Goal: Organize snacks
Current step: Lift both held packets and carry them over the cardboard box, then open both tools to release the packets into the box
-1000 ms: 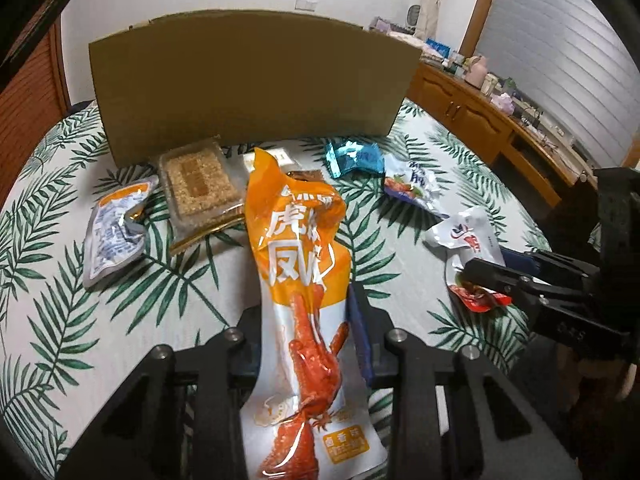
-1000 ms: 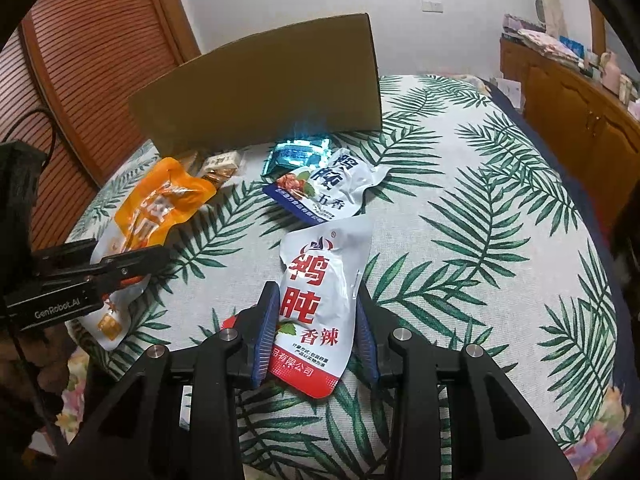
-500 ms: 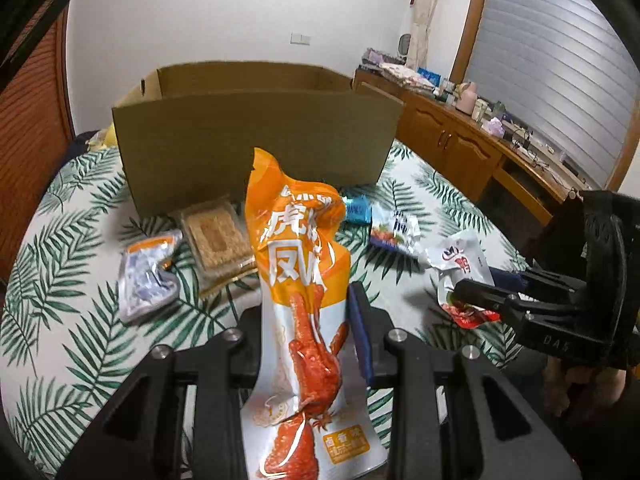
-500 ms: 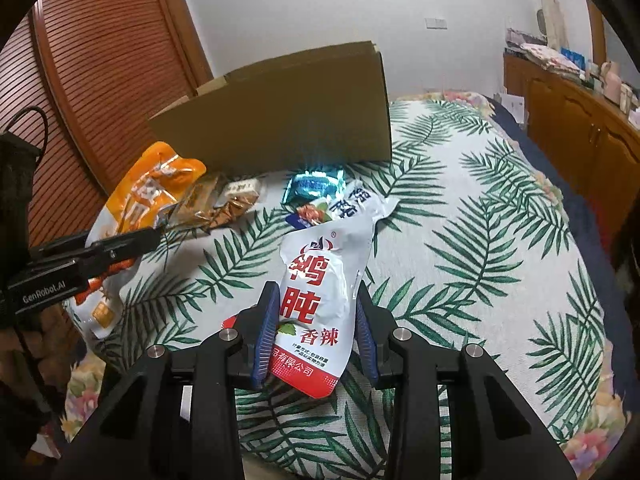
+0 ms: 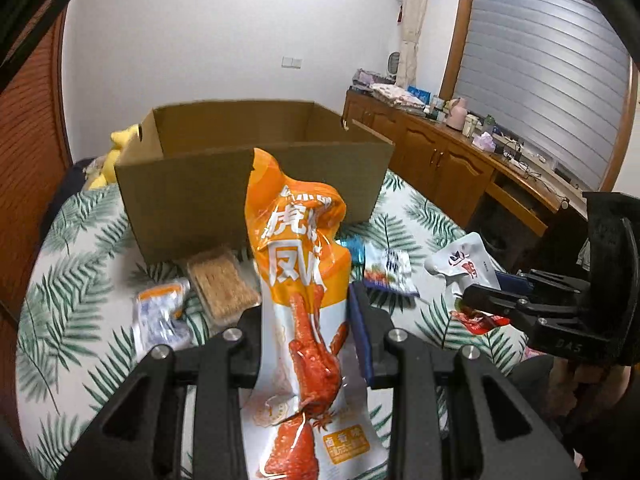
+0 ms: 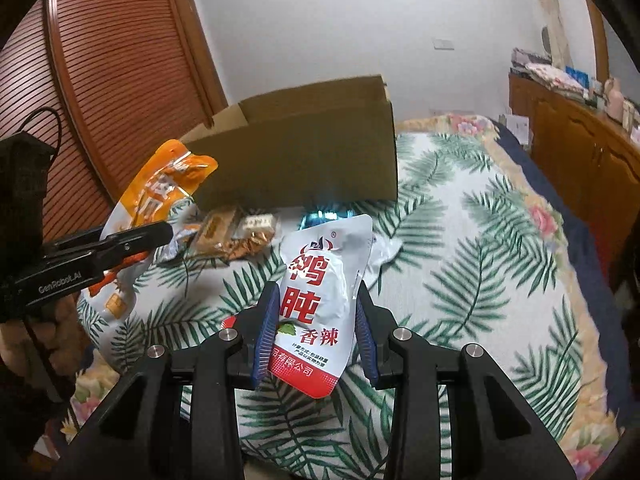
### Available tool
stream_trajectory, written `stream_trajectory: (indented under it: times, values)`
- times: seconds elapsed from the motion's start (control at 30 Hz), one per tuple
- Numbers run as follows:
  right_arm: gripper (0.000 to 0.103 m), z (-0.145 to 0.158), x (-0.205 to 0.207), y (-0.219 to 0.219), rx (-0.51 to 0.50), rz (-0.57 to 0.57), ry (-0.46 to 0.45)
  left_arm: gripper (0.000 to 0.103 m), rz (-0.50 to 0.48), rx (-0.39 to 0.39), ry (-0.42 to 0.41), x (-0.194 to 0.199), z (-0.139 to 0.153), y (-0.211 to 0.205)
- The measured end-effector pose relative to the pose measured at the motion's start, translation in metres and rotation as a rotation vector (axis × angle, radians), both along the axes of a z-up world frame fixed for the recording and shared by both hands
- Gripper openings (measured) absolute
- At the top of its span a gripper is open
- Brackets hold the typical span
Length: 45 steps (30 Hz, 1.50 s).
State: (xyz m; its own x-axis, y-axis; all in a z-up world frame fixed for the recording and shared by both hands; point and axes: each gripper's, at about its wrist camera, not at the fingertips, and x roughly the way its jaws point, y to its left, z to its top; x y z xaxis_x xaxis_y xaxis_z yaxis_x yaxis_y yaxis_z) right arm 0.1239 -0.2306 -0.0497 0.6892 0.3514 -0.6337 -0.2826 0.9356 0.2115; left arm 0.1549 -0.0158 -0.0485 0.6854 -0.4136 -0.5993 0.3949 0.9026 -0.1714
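My left gripper (image 5: pixel 308 320) is shut on a long orange snack packet (image 5: pixel 300 264) with a chicken-foot picture, held up above the table. My right gripper (image 6: pixel 316 316) is shut on a white and red snack pouch (image 6: pixel 320 280), also lifted. An open cardboard box (image 5: pixel 248 160) stands at the back of the table, beyond both packets; it also shows in the right wrist view (image 6: pixel 304 148). The right gripper with its pouch shows at the right of the left wrist view (image 5: pixel 480 300). The left gripper with the orange packet shows at the left of the right wrist view (image 6: pixel 132 240).
Loose snacks lie in front of the box: a clear tray of brown bars (image 5: pixel 222 284), a small orange and white pouch (image 5: pixel 160 316), a blue packet (image 5: pixel 354 248), a white and blue pouch (image 5: pixel 390 270). The leaf-print tablecloth (image 6: pixel 460 248) covers the table. Wooden cabinets (image 5: pixel 440 168) stand at right.
Both grippers have risen with their packets, so the table looks lower and the inside of the box now shows. The loose snacks have not moved.
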Motion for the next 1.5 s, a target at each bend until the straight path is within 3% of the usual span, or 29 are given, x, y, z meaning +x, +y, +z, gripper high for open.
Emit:
stream_trajectory:
  times: [0.37, 0.77, 1.07, 1.4, 1.47, 1.5]
  values:
    - [0.036, 0.057, 0.035, 0.015, -0.024, 0.047, -0.111, 0.031, -0.022, -0.01, -0.093, 0.046, 0.053, 0.012]
    - [0.036, 0.107, 0.105, 0.043, -0.034, 0.104, -0.199, 0.031, -0.004, -0.007, -0.15, 0.117, 0.08, 0.027]
    - [0.036, 0.102, 0.152, 0.066, -0.081, 0.139, -0.194, 0.031, 0.012, -0.026, -0.121, 0.177, 0.075, 0.036]
    - [0.032, 0.077, 0.197, 0.078, -0.09, 0.153, -0.135, 0.031, 0.027, -0.005, -0.058, 0.21, 0.045, 0.033]
    - [0.015, 0.069, 0.204, 0.083, -0.107, 0.155, -0.118, 0.031, 0.028, 0.003, -0.052, 0.214, 0.039, 0.032]
    - [0.015, 0.066, 0.206, 0.086, -0.121, 0.159, -0.11, 0.031, 0.032, 0.001, -0.046, 0.215, 0.037, 0.033]
